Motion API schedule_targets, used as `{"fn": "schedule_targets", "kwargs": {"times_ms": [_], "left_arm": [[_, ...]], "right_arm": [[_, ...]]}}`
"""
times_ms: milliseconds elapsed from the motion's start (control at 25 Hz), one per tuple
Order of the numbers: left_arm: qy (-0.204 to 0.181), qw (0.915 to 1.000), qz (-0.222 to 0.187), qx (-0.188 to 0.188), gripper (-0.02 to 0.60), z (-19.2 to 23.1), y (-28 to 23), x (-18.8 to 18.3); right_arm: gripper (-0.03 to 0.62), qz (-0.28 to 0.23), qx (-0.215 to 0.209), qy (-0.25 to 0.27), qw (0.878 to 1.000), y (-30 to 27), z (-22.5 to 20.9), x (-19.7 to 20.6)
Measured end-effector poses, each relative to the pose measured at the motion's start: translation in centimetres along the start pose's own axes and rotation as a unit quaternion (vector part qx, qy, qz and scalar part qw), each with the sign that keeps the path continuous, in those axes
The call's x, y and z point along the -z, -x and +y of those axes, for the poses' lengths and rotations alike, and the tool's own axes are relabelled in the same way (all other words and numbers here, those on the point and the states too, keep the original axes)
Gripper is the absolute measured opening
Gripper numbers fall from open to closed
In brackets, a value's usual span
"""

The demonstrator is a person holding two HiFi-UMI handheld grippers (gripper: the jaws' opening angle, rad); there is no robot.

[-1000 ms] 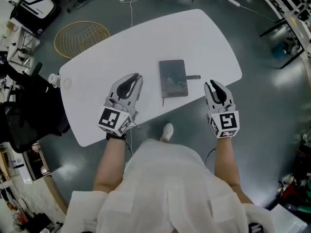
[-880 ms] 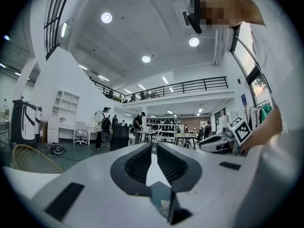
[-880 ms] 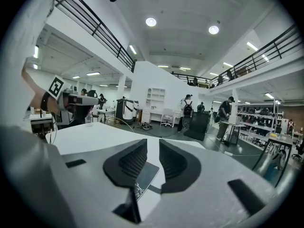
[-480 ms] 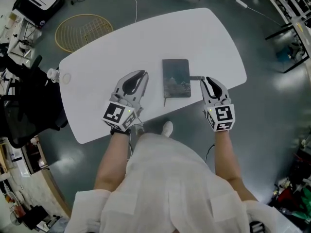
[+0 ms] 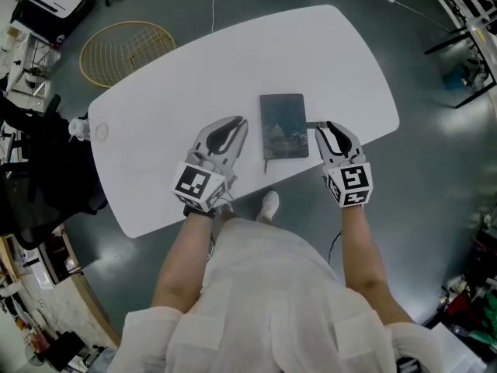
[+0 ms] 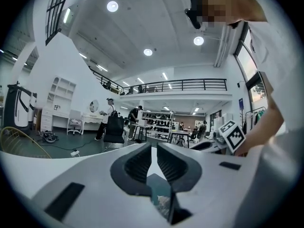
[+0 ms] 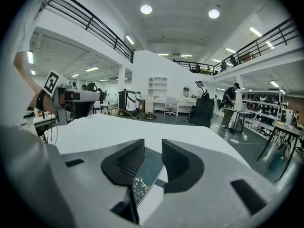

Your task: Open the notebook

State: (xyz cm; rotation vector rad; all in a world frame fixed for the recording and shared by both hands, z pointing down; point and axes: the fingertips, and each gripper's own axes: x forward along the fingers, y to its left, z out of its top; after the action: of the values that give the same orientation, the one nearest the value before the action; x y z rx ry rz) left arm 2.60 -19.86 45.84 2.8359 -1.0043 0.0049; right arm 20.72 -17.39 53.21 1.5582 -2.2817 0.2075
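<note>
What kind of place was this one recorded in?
Probably a big open workshop or lab hall: a black-railed mezzanine balcony, rows of work desks, and a white oval table on a grey floor.

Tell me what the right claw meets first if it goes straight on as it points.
Probably the notebook: its dark cover lies on the table dead ahead of the right claw, whose jaws have just been opening and press on nothing. Depth is unclear.

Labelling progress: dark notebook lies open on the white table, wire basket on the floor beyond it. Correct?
No: the head view shows the dark notebook closed, cover up. The rest stands: it lies on the white table, wire basket on the floor beyond.
</note>
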Motion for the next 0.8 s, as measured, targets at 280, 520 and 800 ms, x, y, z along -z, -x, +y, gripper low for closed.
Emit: {"fn": "schedule_targets", "kwargs": {"times_ms": [280, 520, 800], "left_arm": [[-0.004, 0.9997, 0.015, 0.016, 0.035, 0.2, -2.0, 1.6], [0.002, 0.9995, 0.026, 0.019, 0.034, 0.4, -3.1, 3.3], [0.011, 0.9991, 0.038, 0.017, 0.034, 1.4, -4.2, 5.2]], "right_arm": [[0.116, 0.029, -0.006, -0.018, 0.999, -2.8, 0.5, 2.7], [0.12, 0.062, -0.004, -0.036, 0.997, -4.9, 0.4, 5.9], [0.12, 0.101, 0.002, -0.063, 0.993, -7.5, -0.2, 9.2]]}}
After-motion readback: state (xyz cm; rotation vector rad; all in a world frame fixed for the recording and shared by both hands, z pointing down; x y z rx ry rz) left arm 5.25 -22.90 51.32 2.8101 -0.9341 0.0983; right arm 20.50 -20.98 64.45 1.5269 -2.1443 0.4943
